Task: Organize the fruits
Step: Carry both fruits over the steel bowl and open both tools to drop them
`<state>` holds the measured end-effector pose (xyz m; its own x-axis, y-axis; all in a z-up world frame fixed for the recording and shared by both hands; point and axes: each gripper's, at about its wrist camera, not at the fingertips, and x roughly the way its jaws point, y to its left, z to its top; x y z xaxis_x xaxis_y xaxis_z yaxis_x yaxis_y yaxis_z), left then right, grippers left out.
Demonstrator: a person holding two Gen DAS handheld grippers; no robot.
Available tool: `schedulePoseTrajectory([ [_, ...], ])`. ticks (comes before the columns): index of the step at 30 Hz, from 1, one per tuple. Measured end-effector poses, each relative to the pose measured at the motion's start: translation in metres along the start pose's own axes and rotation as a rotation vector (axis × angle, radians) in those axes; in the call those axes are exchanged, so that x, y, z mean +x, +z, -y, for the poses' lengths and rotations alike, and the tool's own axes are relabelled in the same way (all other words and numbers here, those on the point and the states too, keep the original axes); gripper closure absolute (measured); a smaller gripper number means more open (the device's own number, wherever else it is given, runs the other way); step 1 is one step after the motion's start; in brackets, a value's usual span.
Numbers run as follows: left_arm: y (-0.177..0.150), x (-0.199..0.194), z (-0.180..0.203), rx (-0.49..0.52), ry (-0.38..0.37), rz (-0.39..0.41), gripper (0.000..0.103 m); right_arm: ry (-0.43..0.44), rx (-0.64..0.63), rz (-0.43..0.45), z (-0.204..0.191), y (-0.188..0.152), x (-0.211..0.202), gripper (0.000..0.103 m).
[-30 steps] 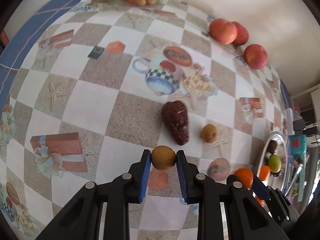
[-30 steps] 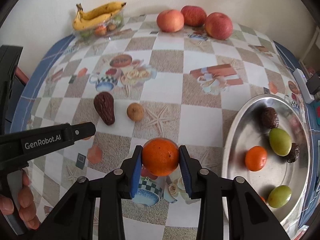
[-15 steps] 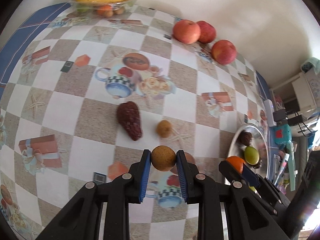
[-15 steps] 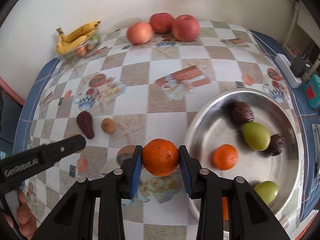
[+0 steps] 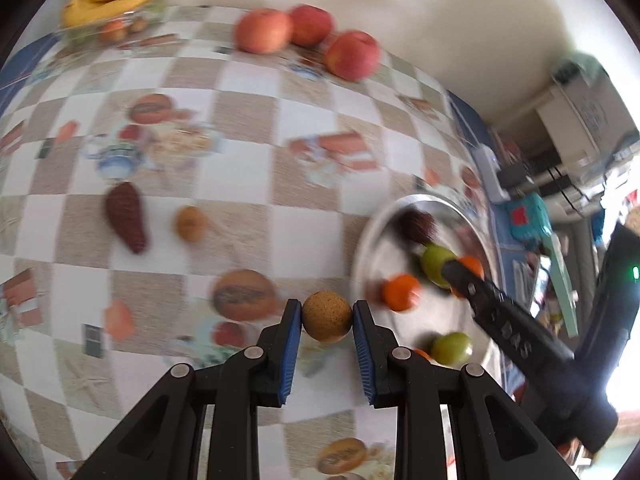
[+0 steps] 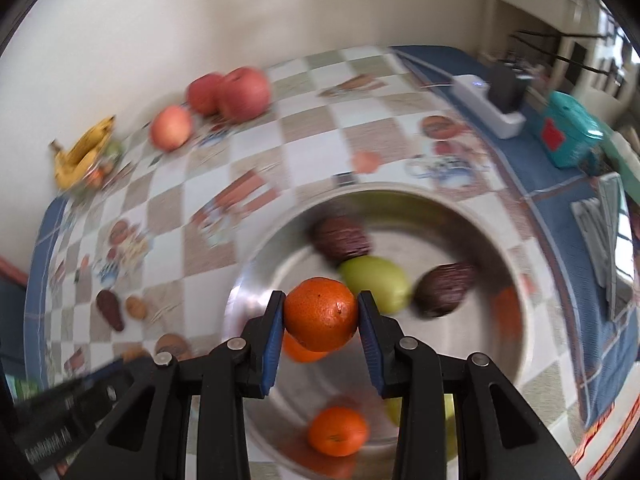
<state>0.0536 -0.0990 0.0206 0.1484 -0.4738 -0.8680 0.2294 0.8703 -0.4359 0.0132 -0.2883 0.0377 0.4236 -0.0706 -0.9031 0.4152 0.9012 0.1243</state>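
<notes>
Now both hands carry fruit.
Right hand-held gripper [image 6: 321,316] clamps an orange [image 6: 321,313] above the metal bowl [image 6: 516,344]; left hand-held gripper [image 5: 327,317] pinches a small brown fruit [image 5: 327,316] beside it.

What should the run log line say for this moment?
left gripper: shut on brown round fruit | right gripper: shut on orange, above metal bowl | phase: carrying to bowl

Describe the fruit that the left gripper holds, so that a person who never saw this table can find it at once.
Start from the big metal bowl on the checkered tablecloth. Just left of its rim, the left gripper is shut on a small round fruit. It is tan-brown with a rough, speckled skin, unlike the bright oranges and green fruits in the bowl.
</notes>
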Motion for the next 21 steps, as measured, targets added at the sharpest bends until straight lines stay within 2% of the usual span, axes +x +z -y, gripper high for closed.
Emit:
schedulePoseTrajectory([
  [8,-0.013,0.016,0.041,0.110,-0.027,-0.055,0.074,-0.043,0.054,-0.004,0.019,0.003,0.002,0.065],
  [17,-0.012,0.021,0.031,0.089,0.004,-0.072,0.073,-0.038,0.082,-0.028,0.024,0.002,0.007,0.064],
  [21,-0.012,0.020,0.031,0.091,-0.001,-0.071,0.073,-0.027,0.088,-0.009,0.024,0.002,0.003,0.064],
])
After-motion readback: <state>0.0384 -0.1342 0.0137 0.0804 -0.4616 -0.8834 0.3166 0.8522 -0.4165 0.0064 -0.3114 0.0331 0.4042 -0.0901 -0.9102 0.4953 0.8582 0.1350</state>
